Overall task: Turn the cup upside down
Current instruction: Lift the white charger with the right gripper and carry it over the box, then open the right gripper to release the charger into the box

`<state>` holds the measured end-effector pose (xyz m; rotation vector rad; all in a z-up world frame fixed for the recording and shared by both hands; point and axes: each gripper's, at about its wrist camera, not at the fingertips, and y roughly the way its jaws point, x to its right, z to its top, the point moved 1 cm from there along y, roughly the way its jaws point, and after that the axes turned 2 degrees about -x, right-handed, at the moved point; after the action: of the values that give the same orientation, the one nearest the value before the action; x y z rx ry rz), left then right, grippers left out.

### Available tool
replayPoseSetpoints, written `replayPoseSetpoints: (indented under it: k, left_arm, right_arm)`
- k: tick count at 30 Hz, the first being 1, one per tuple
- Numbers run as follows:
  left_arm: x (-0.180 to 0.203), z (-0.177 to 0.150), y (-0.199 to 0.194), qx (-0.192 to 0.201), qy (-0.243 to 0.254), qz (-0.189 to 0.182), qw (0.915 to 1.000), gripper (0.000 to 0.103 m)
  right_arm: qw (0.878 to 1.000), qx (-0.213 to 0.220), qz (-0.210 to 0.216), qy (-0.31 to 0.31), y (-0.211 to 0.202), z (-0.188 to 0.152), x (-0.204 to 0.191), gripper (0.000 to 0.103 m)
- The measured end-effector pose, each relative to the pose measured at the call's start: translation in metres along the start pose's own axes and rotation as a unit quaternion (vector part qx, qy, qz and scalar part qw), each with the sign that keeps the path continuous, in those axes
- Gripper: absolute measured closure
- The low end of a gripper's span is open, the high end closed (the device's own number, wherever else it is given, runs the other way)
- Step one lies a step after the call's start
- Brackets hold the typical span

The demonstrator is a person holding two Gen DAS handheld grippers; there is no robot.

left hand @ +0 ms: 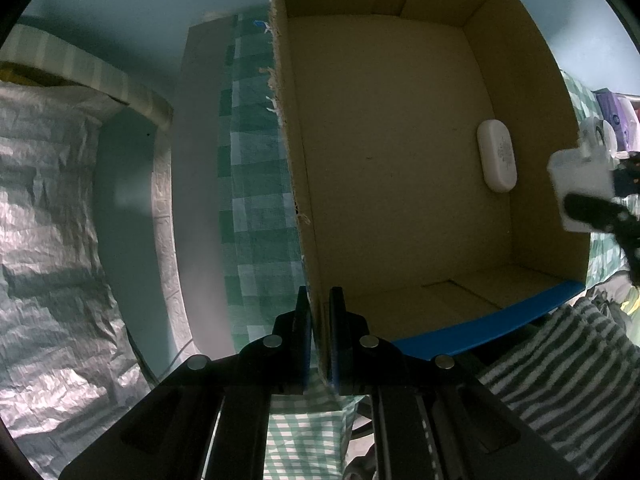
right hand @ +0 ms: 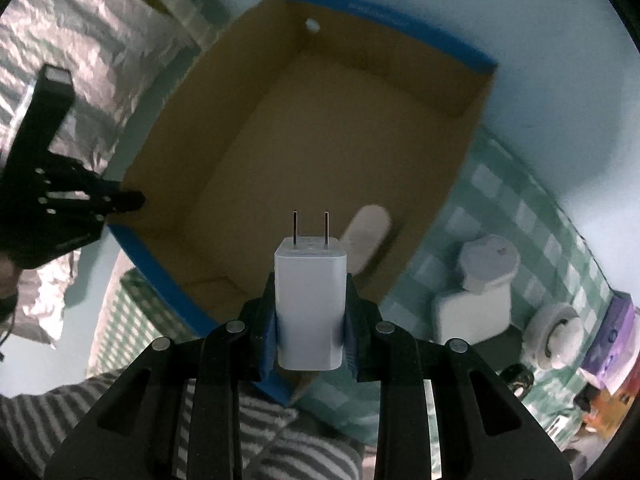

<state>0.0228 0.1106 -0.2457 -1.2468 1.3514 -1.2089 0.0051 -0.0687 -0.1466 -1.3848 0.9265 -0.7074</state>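
Note:
No cup shows in either view. My left gripper (left hand: 319,296) is shut on the near left wall of an open cardboard box (left hand: 392,160) with a blue outside. The right wrist view shows that gripper (right hand: 120,200) at the box's (right hand: 320,132) left corner. My right gripper (right hand: 310,284) is shut on a white plug charger (right hand: 310,320), prongs pointing forward, held above the box's near edge. In the left wrist view the charger (left hand: 580,188) and right gripper (left hand: 600,212) sit at the box's right rim. A white oval case (left hand: 497,156) (right hand: 366,236) lies inside the box.
The box stands on a green checked cloth (left hand: 256,200) (right hand: 520,208). Right of the box are a white lidded jar (right hand: 488,264), a white block (right hand: 472,316), a round white item (right hand: 554,336) and a purple pack (right hand: 612,340). Crinkled silver sheeting (left hand: 48,240) lies left. Striped clothing (left hand: 560,360) is near.

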Motion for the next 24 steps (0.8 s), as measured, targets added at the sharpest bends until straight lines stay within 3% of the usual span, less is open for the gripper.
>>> replayPoseSetpoints:
  k: [12,24]
  left_arm:
    - [0.001,-0.001,0.0,-0.001,0.003,0.003,1.0,0.096]
    - [-0.001,0.001,0.0,-0.003,0.002,0.001,1.0,0.096]
  right_arm:
    - [0.999,-0.039,-0.004,-0.008,0.043,0.001,-0.007,0.077]
    - [1.0,-0.031,-0.004,-0.002,0.039,0.003,-0.007,0.074]
